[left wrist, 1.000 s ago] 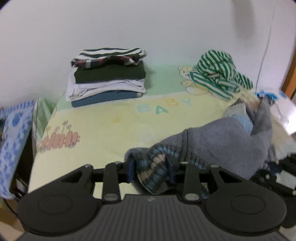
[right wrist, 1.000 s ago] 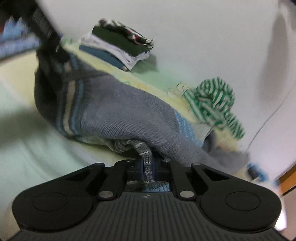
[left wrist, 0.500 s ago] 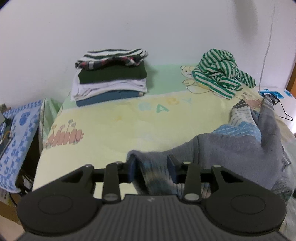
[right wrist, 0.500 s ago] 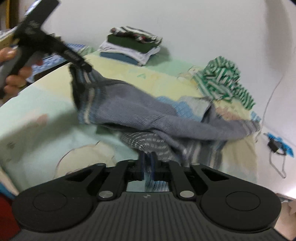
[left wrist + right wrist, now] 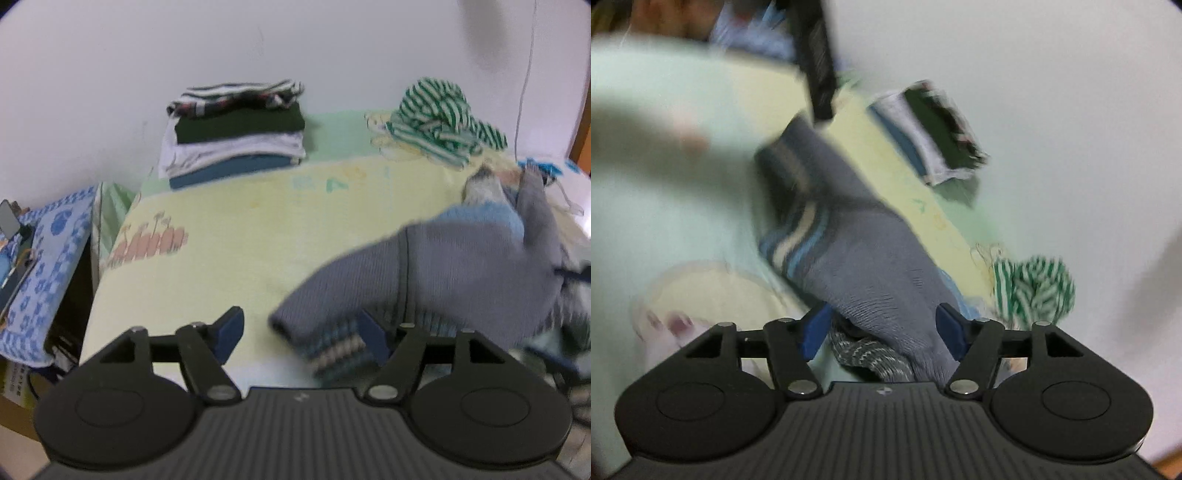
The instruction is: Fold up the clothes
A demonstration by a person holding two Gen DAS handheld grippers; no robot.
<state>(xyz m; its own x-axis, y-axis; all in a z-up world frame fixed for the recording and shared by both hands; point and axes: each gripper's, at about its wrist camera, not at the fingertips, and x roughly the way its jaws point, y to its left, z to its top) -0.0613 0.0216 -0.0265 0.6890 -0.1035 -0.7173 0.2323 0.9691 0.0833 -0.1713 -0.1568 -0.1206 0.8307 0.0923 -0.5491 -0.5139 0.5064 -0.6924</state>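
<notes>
Black tongs point(image 5: 301, 332), blue pads point(image 5: 229, 328), silver screws.

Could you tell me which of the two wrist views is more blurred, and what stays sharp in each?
Right wrist view: heavy motion smear across the grey knitted sweater and pale printed bed cover, only the black gripper body sharp. Left wrist view: milder blur, the stack of folded clothes readable, the sweater soft-edged.

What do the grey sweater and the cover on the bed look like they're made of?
Grey sweater: knitted yarn, likely wool or acrylic; ribbed rows and a striped ribbed cuff show, matte.
Bed cover: thin printed cloth, probably cotton; flat, matte, pastel yellow and green with cartoon prints. The blur hides any weave.
</notes>
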